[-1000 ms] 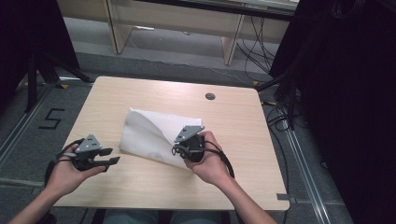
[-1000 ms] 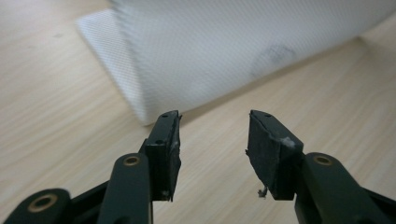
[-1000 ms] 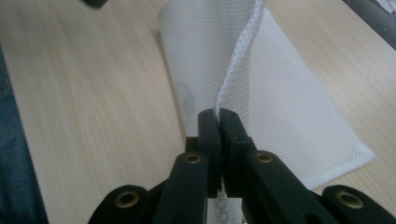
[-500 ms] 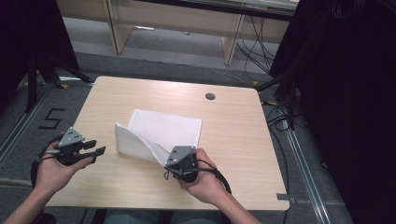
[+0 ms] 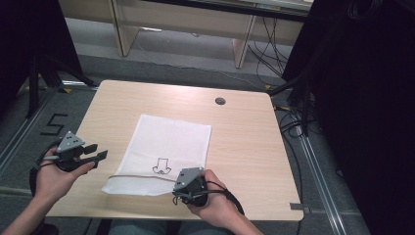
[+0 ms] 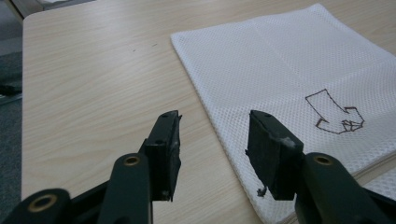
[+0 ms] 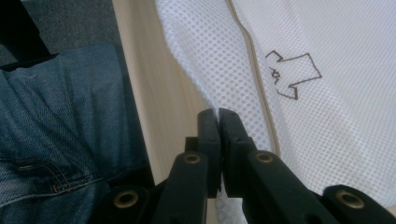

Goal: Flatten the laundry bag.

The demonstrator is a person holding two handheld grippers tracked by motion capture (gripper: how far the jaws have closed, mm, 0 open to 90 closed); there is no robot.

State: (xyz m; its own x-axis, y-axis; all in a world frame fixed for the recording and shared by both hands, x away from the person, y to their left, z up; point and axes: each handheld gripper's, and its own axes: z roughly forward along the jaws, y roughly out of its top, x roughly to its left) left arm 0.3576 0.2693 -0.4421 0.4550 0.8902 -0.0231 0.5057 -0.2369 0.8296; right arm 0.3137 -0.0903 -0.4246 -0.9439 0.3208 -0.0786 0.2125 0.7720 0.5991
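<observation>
high view is showing a white mesh bag [image 5: 166, 152] lying flat near the middle of the wooden table [image 5: 244, 142], its near edge close to the person's side, a drawn arrow [image 5: 161, 166] and a thin cord [image 5: 142, 176] running across that end. the right gripper [image 5: 180, 194] is sitting at the bag's near right corner, jaws clenched together, seemingly pinching the mesh hem. the left gripper [image 6: 212, 140] is hovering just beside the bag's left edge, jaws spread and holding nothing. the bag is looking light, limp and slightly slippery, so gripping at corners or the corded hem is probably working best.
</observation>
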